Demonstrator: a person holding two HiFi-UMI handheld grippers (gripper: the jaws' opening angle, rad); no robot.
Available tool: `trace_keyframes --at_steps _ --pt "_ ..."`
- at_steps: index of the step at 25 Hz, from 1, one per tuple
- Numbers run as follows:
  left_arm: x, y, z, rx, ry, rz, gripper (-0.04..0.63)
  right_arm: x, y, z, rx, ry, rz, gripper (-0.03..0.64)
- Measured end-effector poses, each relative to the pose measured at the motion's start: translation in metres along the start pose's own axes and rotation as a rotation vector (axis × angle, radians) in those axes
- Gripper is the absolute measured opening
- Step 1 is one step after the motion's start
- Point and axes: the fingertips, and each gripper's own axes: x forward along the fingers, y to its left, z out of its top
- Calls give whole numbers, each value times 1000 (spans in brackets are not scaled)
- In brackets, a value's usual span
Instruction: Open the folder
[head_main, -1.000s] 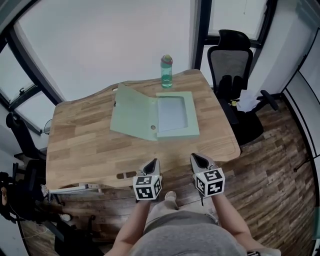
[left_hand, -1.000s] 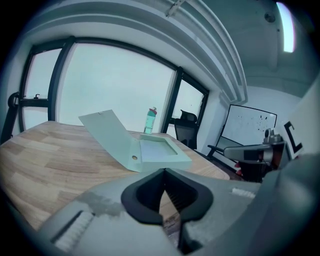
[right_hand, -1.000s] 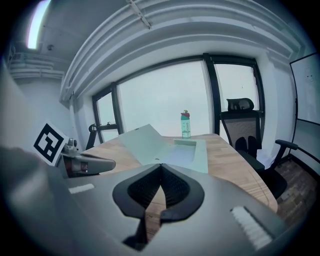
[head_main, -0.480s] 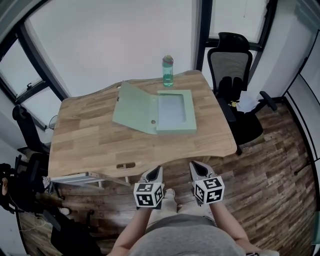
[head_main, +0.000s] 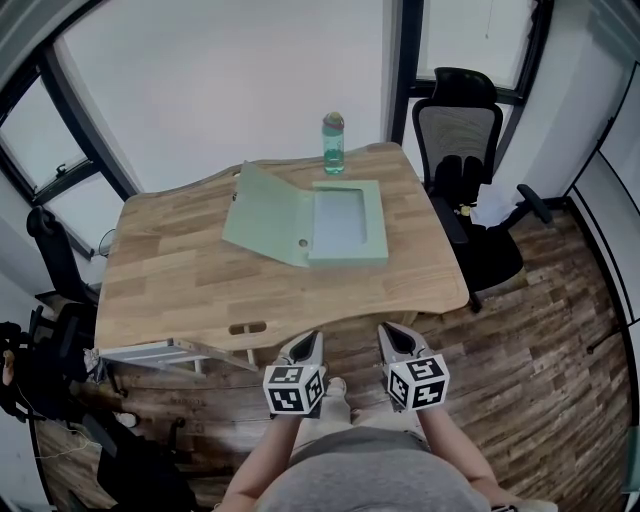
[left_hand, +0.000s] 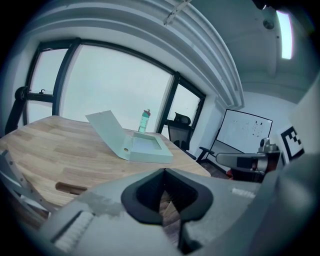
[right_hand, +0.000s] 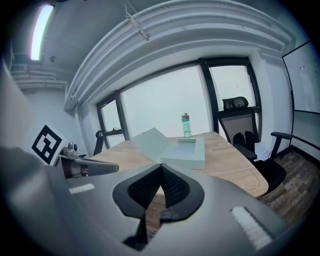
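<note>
With the left gripper (head_main: 307, 343) and right gripper (head_main: 389, 334) both closed on nothing, and the folder (head_main: 305, 225) lying well ahead of their jaws on the table (head_main: 170, 290) — cover already raised — the opening looks done, so best hold both clear of it.

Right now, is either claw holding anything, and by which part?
Nothing is held. The left claw and the right claw are both shut and empty, short of the table and apart from the open folder.

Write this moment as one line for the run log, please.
folder: open on table | left gripper: shut, empty | right gripper: shut, empty
</note>
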Motion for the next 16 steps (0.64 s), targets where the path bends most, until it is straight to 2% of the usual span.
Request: trace_keyframes --at_steps 16 --pt "10 -12 9 7 5 -31 5 4 -11 15 -18 -22 13 -3"
